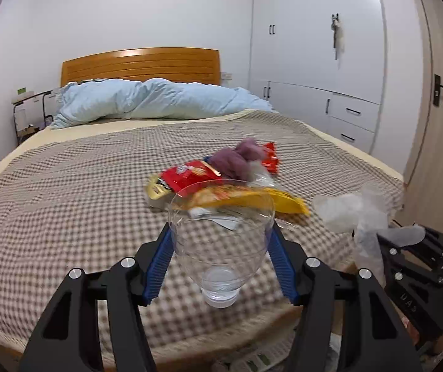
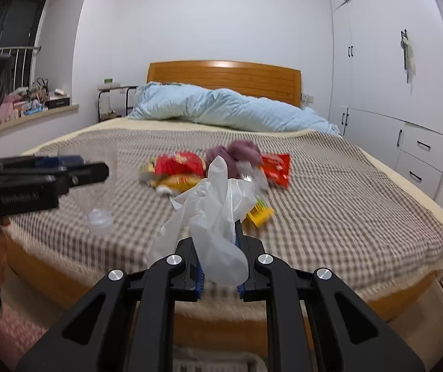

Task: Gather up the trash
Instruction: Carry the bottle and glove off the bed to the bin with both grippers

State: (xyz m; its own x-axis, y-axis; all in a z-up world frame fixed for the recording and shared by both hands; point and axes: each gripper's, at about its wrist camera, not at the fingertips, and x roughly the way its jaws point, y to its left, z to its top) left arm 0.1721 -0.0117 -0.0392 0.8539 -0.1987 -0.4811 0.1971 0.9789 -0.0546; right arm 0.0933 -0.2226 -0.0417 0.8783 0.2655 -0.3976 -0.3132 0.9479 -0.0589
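Observation:
My left gripper (image 1: 220,232) is shut on a clear, cut-off plastic bottle (image 1: 221,248), its cap end toward the camera. From the right wrist view that gripper (image 2: 66,167) and its bottle (image 2: 97,192) hang over the bed's near left edge. My right gripper (image 2: 218,238) is shut on a crumpled translucent plastic bag (image 2: 218,210); the bag hides its left finger. On the bed lie red snack wrappers (image 1: 190,173) (image 2: 275,167), a yellow wrapper (image 1: 286,201) (image 2: 260,212) and a purple crumpled clump (image 1: 237,158) (image 2: 240,152).
The checked bedspread (image 1: 66,192) covers a wide bed with a pale blue duvet (image 1: 147,99) bunched at the wooden headboard. White wardrobes (image 1: 314,62) and a door (image 1: 438,124) stand to the right. A cluttered window ledge (image 2: 29,105) and a small rack (image 2: 113,102) are at the left.

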